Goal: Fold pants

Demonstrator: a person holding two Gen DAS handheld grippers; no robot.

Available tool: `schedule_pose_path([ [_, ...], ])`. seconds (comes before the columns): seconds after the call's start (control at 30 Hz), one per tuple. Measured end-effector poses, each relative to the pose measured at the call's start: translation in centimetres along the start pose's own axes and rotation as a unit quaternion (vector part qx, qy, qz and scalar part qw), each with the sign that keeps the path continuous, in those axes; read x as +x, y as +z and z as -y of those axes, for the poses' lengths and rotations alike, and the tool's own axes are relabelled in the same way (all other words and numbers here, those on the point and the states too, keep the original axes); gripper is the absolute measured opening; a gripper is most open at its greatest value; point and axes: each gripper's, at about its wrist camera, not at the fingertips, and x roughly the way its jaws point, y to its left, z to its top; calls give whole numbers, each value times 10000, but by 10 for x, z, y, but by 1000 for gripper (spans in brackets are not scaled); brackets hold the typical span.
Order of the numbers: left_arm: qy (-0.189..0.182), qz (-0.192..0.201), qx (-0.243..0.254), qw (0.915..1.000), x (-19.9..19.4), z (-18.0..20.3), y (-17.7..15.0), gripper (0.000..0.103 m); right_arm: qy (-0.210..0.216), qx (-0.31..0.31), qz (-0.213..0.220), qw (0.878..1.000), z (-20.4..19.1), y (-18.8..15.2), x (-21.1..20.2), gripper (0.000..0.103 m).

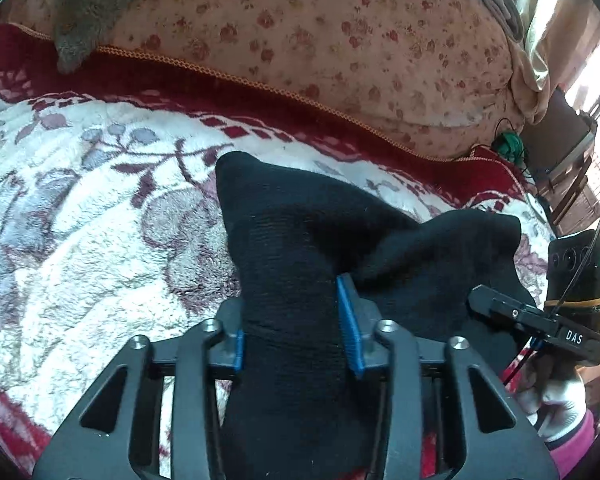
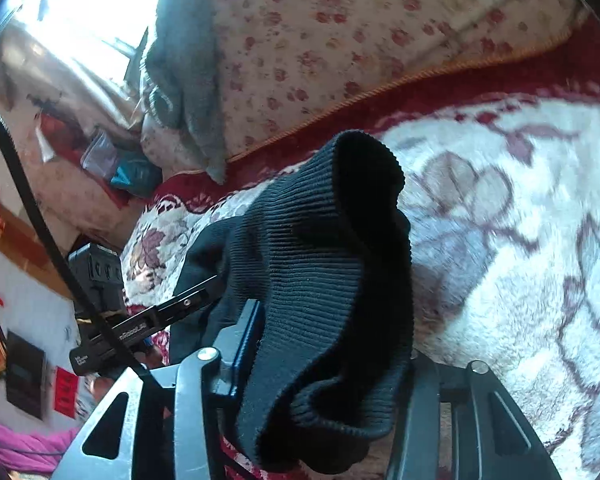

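Black pants [image 1: 300, 264] bunched on the floral blanket [image 1: 80, 216], near the blanket's red border. Left gripper [image 1: 296, 336] clamped on a thick gather of the knit, blue pads [image 1: 350, 320] pressing both sides. Right gripper [image 2: 328, 344] closed on the ribbed cuff [image 2: 340, 216], far finger hidden behind cloth. Risk of a crooked fold: uneven layers bundled in each grip. Risk of slippage too, if the bulky gather works free or the plush blanket drags the hanging cloth.
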Motion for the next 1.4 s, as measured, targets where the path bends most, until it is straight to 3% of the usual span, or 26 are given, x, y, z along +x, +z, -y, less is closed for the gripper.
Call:
schedule_pose_path([
  [0.2,187,372,-54,9991,-42,-16,13,33,344,-195,19,9992,-32,16,7,41],
  [0.37,635,660,-168,9957,-88,-57,26,33,675,-442,-107,9967,-75,27,41,41],
  [0.7,1539,810,-801,9815,-123,-149,18,33,946,-744,-782,9896,-144,32,159,41],
  [0.9,1500,737,-1060,9802,-115,-175,5,35,571,-812,-1172,9881,-151,26,205,43],
  [1.1,1684,694,-1236,9755,-105,-179,8,62,405,-540,-1374,9882,-133,32,208,54],
  [1.23,1823,654,-1344,9718,-112,-181,7,66,66,-721,-1219,9899,-142,37,188,54],
  [1.4,2401,859,-1119,9605,-128,-166,6,66,-354,-1277,-724,9885,-166,40,155,54],
])
